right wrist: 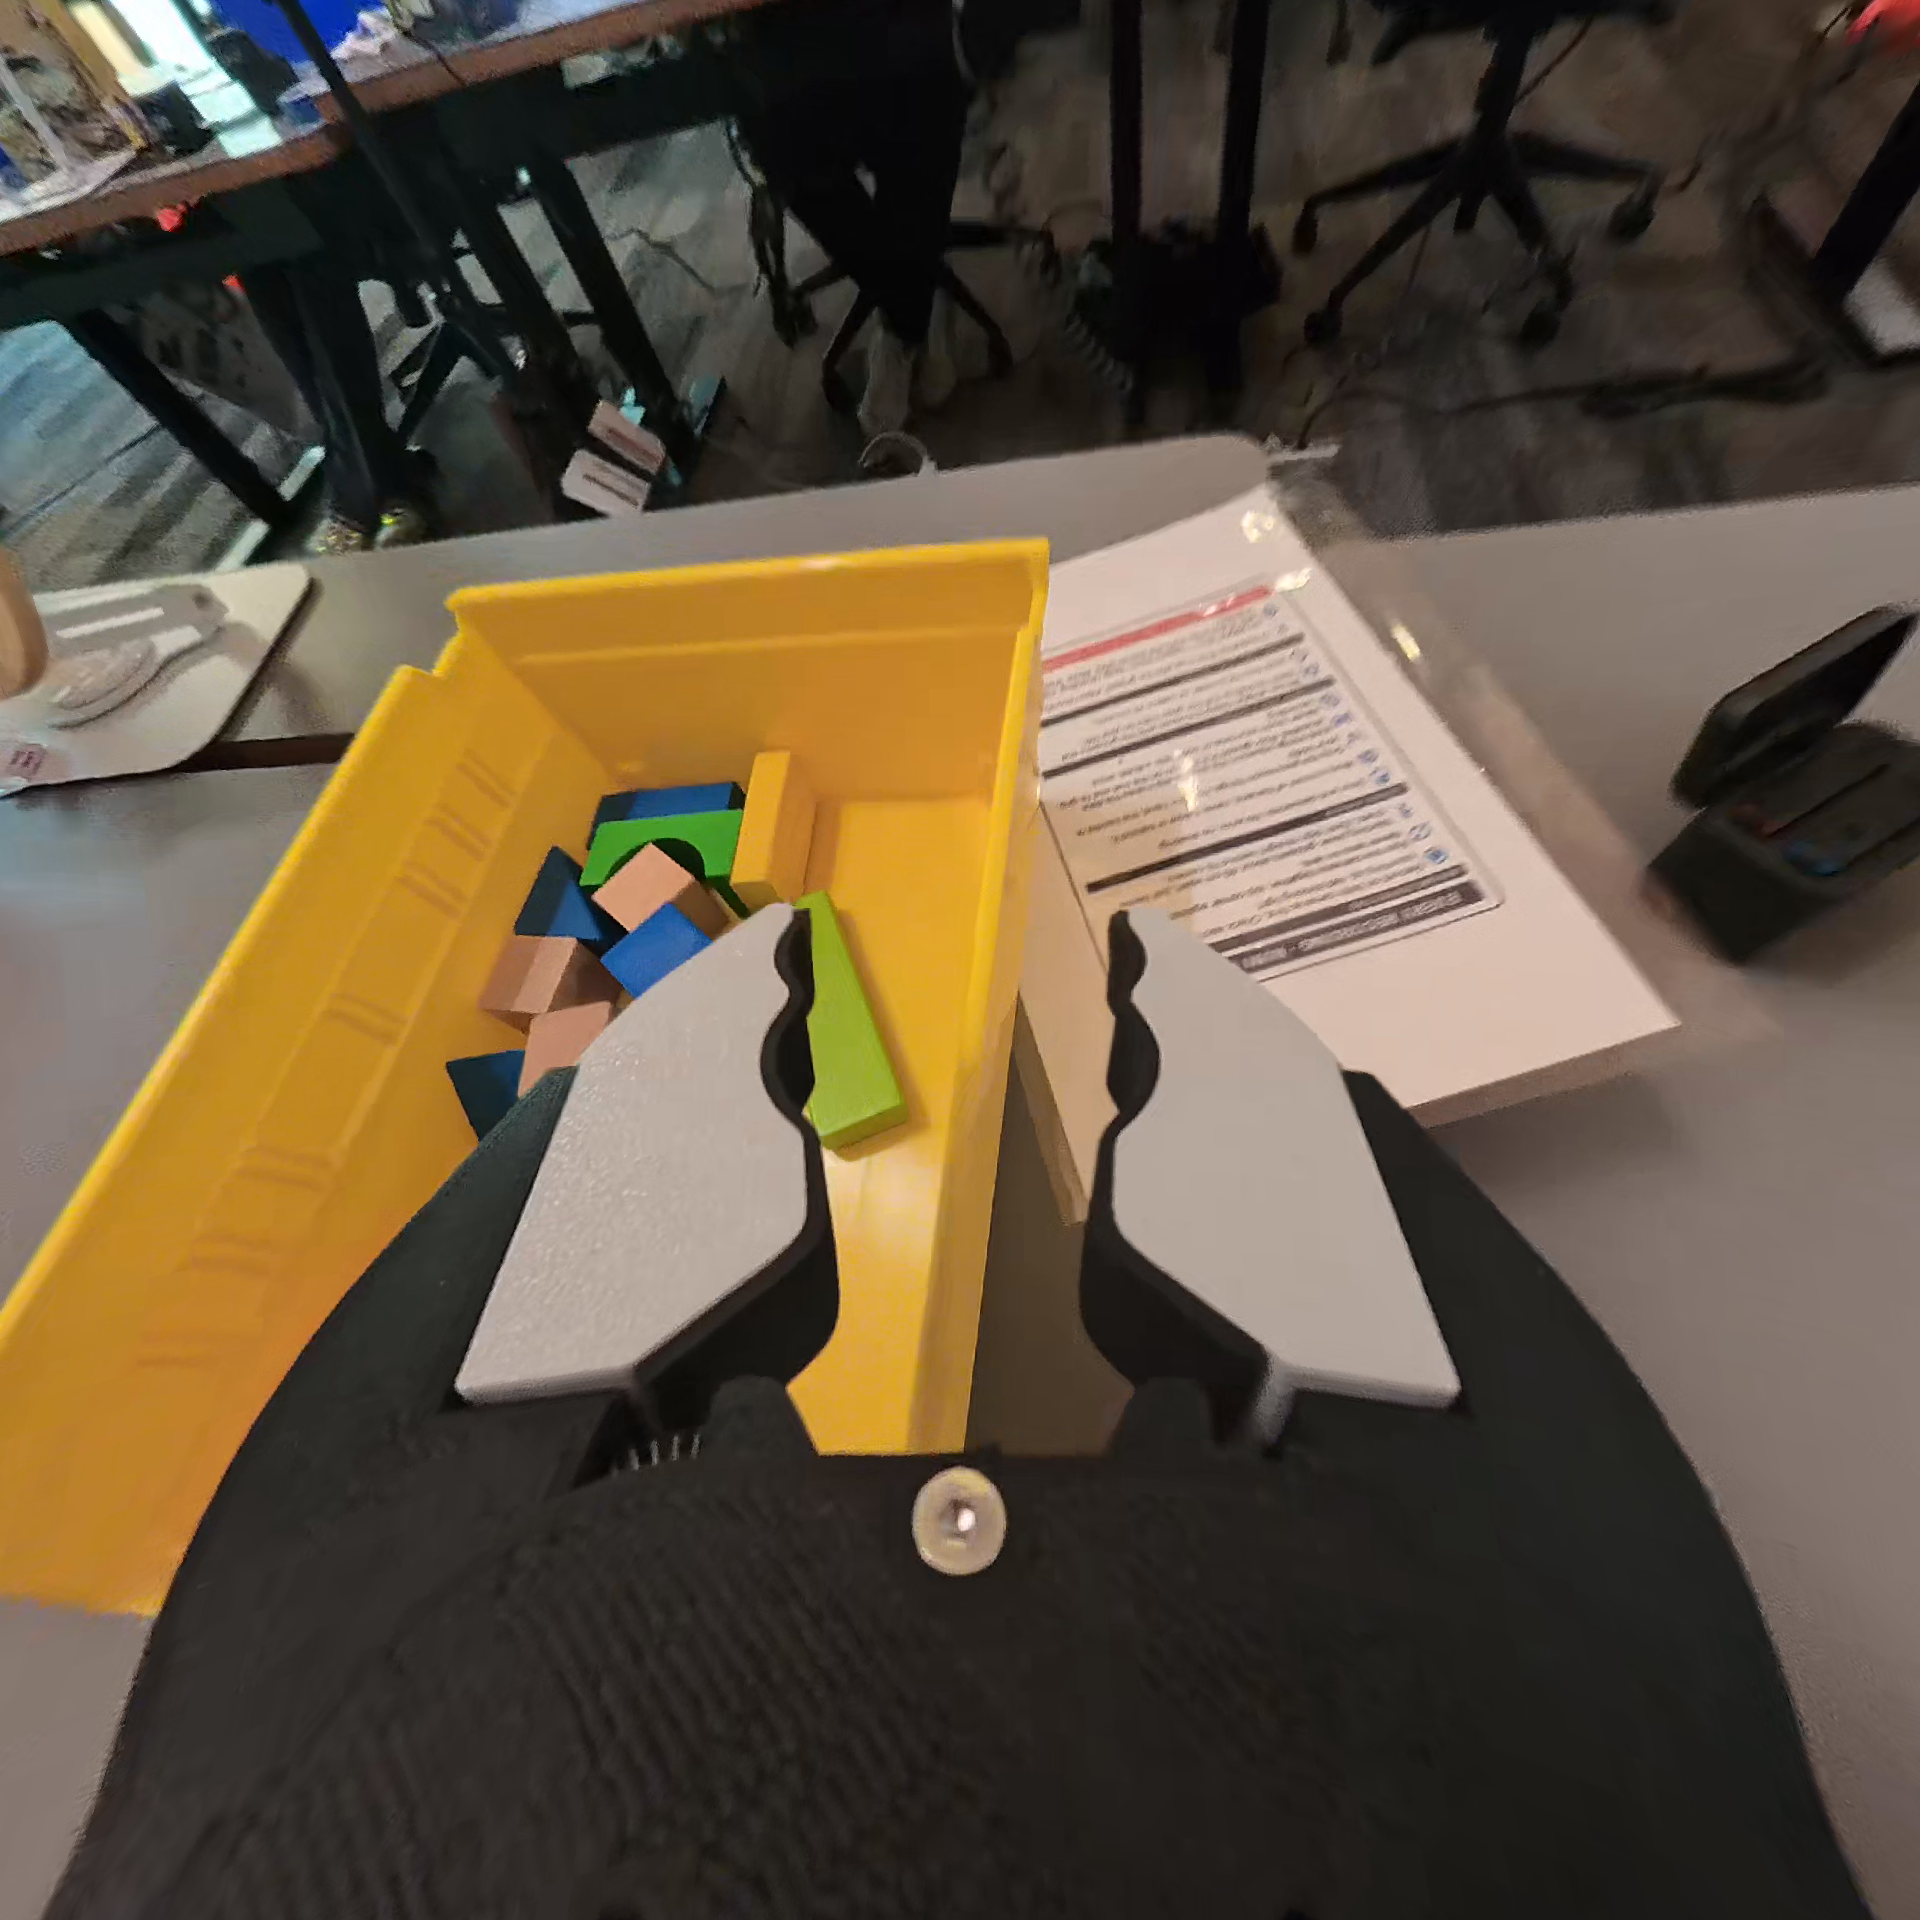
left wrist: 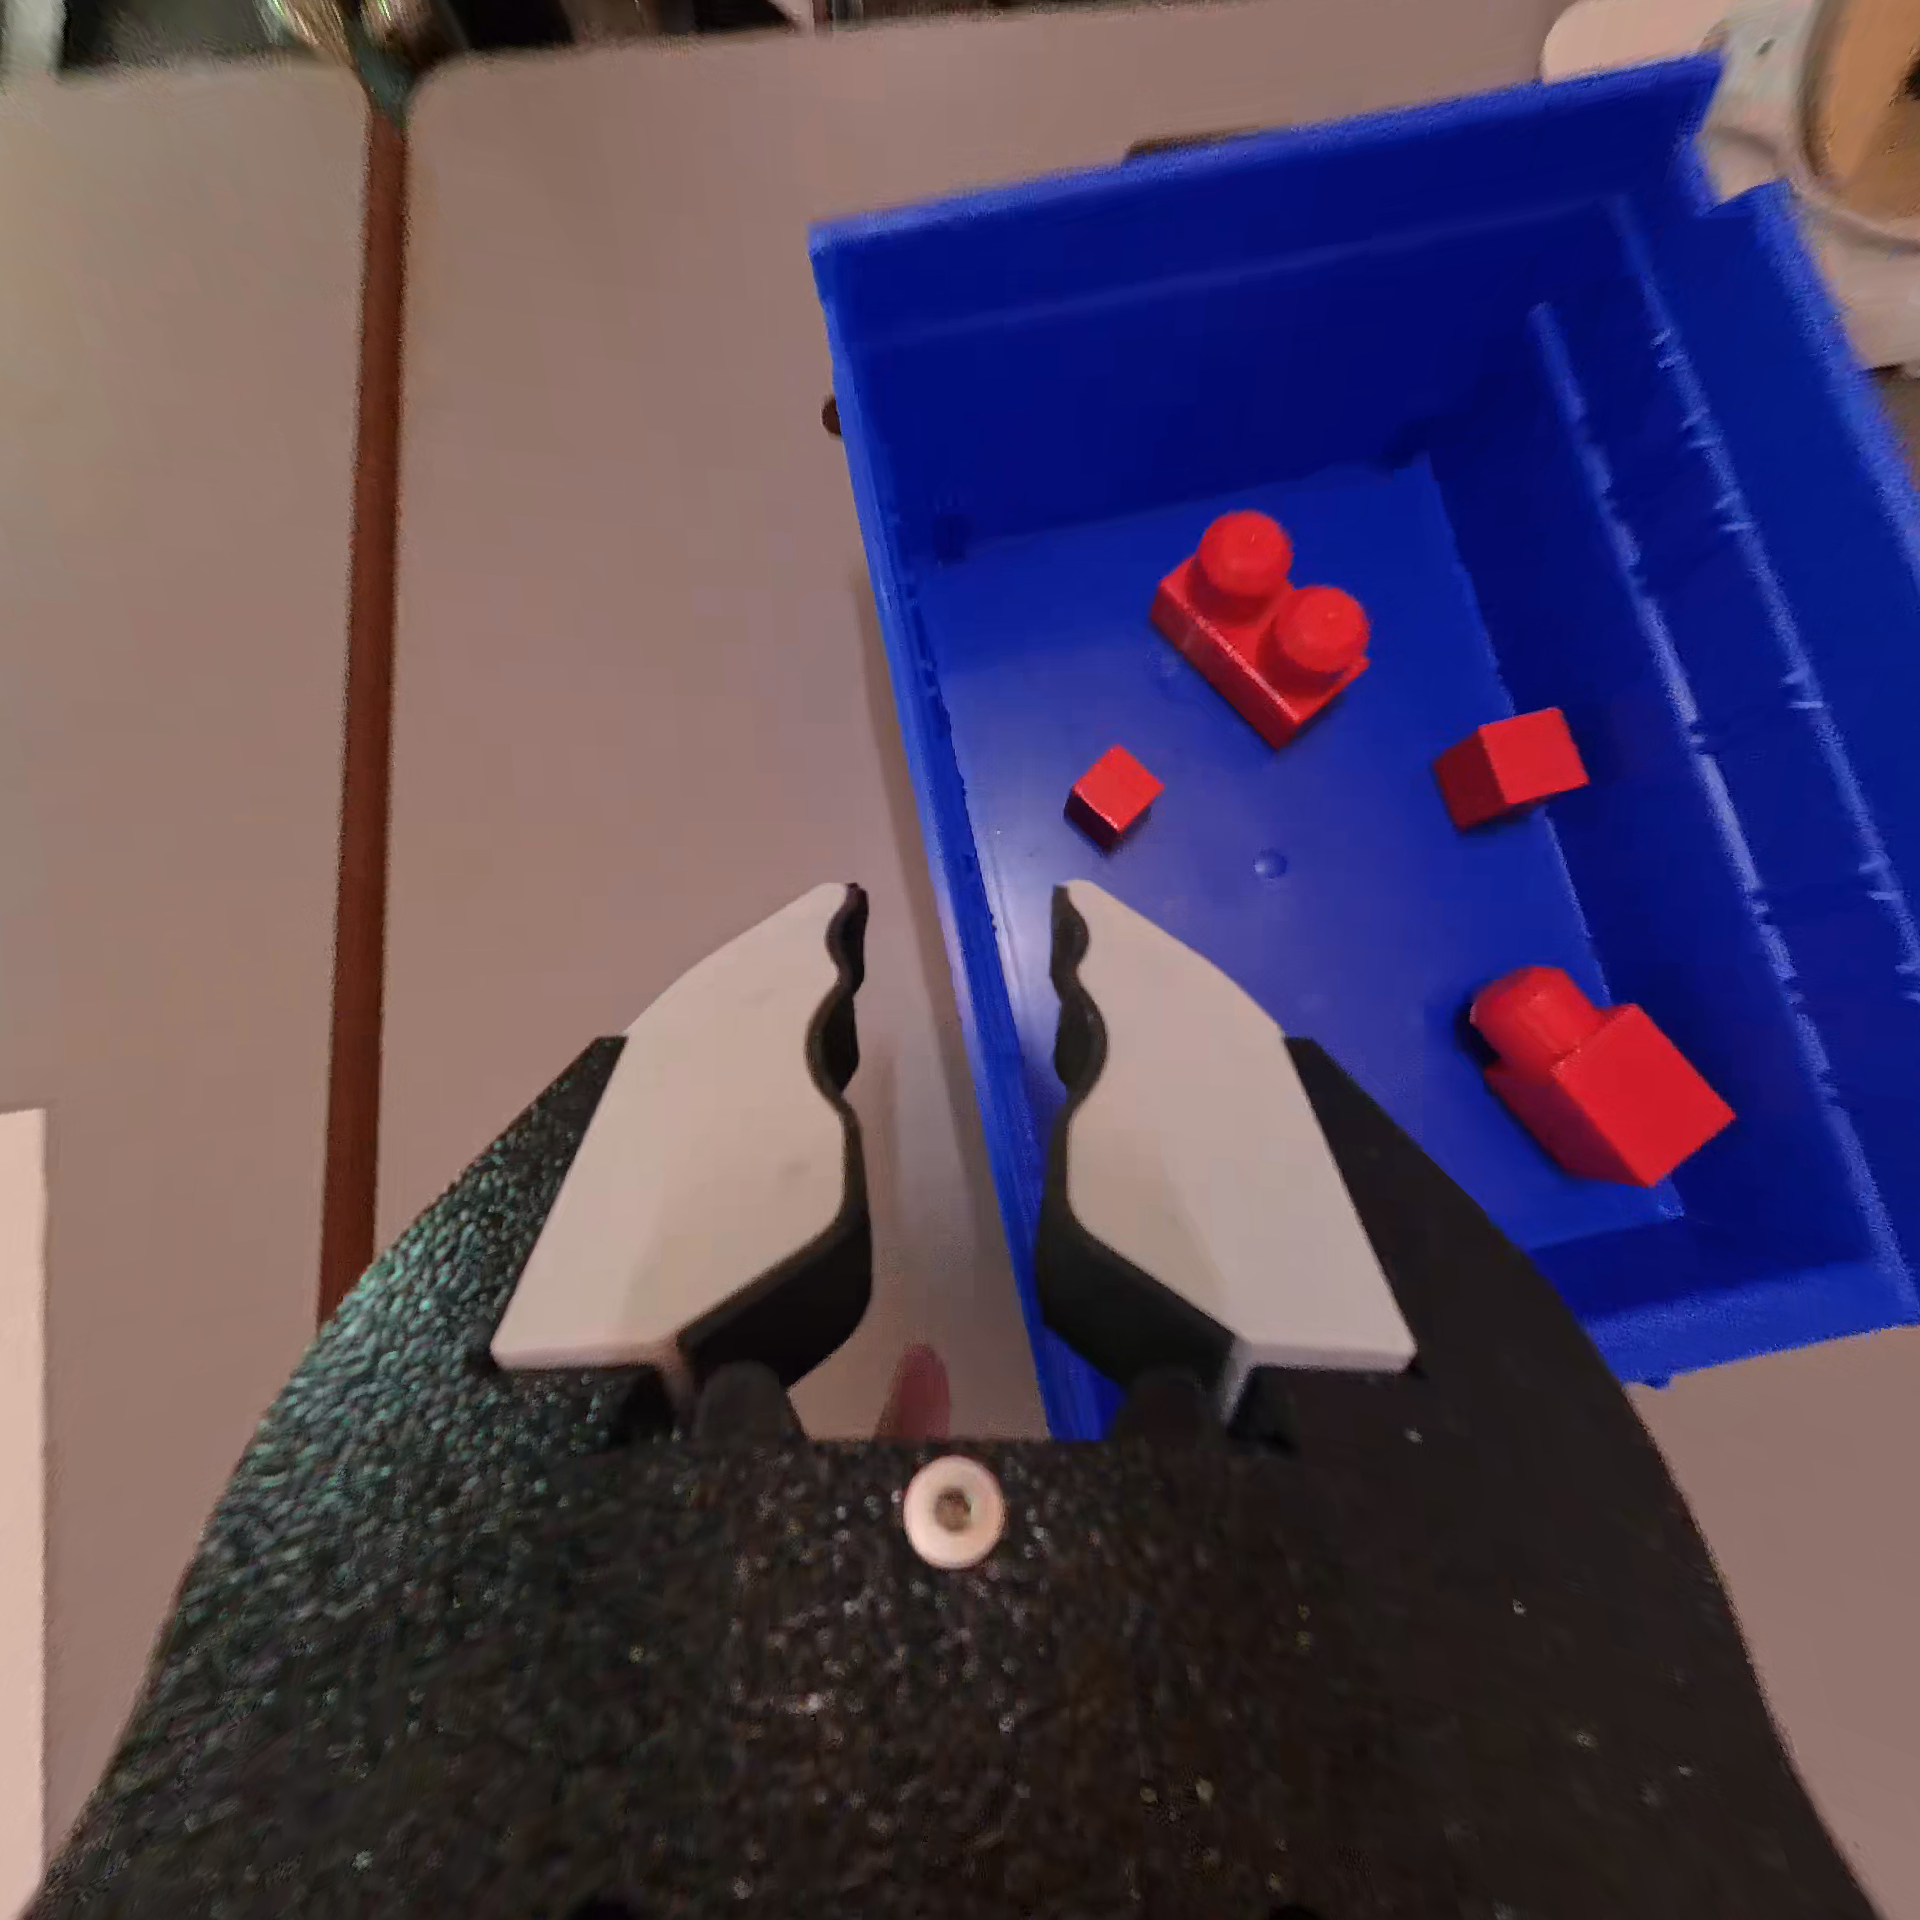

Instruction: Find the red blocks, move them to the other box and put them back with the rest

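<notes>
In the left wrist view a blue box point(left wrist: 1143, 343) stands on the grey table and holds several red blocks: a two-stud brick point(left wrist: 1262, 623), a small cube point(left wrist: 1114, 795), a bigger cube point(left wrist: 1512, 767) and a one-stud brick point(left wrist: 1600, 1075). My left gripper point(left wrist: 958, 896) is open and empty; the blue box's left wall runs between its fingers without touching the pads. In the right wrist view a yellow box point(right wrist: 748, 665) holds blue, green, tan and yellow blocks, among them a long green block point(right wrist: 852, 1039). My right gripper point(right wrist: 961, 916) is open and empty, astride the yellow box's right wall.
A laminated sheet on a white pad point(right wrist: 1278, 769) lies right of the yellow box. A black case point(right wrist: 1797, 800) stands open at the far right. A brown gap between tabletops point(left wrist: 364, 727) runs left of the blue box. Chairs and table legs stand beyond the table's far edge.
</notes>
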Demonstrator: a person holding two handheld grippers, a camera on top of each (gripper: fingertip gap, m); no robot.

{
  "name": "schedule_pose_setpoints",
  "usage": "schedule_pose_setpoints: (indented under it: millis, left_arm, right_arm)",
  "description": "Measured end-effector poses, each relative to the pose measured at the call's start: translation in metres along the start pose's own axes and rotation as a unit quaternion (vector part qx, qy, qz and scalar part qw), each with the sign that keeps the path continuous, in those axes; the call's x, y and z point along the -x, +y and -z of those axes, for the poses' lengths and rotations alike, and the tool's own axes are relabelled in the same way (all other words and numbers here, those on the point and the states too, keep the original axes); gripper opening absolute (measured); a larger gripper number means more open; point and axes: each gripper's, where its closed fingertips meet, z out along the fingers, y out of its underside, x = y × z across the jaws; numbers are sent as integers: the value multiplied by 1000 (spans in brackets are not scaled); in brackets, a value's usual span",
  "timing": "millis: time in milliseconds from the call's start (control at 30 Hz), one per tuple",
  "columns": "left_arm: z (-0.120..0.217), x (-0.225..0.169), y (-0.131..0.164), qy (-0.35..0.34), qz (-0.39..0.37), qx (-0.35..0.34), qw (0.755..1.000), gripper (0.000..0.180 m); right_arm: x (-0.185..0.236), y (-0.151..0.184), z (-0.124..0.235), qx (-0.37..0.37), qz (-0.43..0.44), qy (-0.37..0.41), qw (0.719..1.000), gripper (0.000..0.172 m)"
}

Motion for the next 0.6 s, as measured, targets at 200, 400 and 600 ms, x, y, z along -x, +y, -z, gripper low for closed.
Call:
schedule_pose_setpoints:
  millis: [200, 400, 600]
  left_arm:
    - [54, -26, -13, 37, -18, -79, 996, 43]
    - [74, -62, 5, 94, -43, -78, 992, 47]
    - [58, -91, 36, 119, -134, -11, 984, 44]
  right_arm:
    - [48, -14, 53, -33, 45, 45, 997, 70]
    - [145, 22, 92, -58, 100, 1, 993, 74]
    - [243, 54, 102, -106, 138, -80, 981, 74]
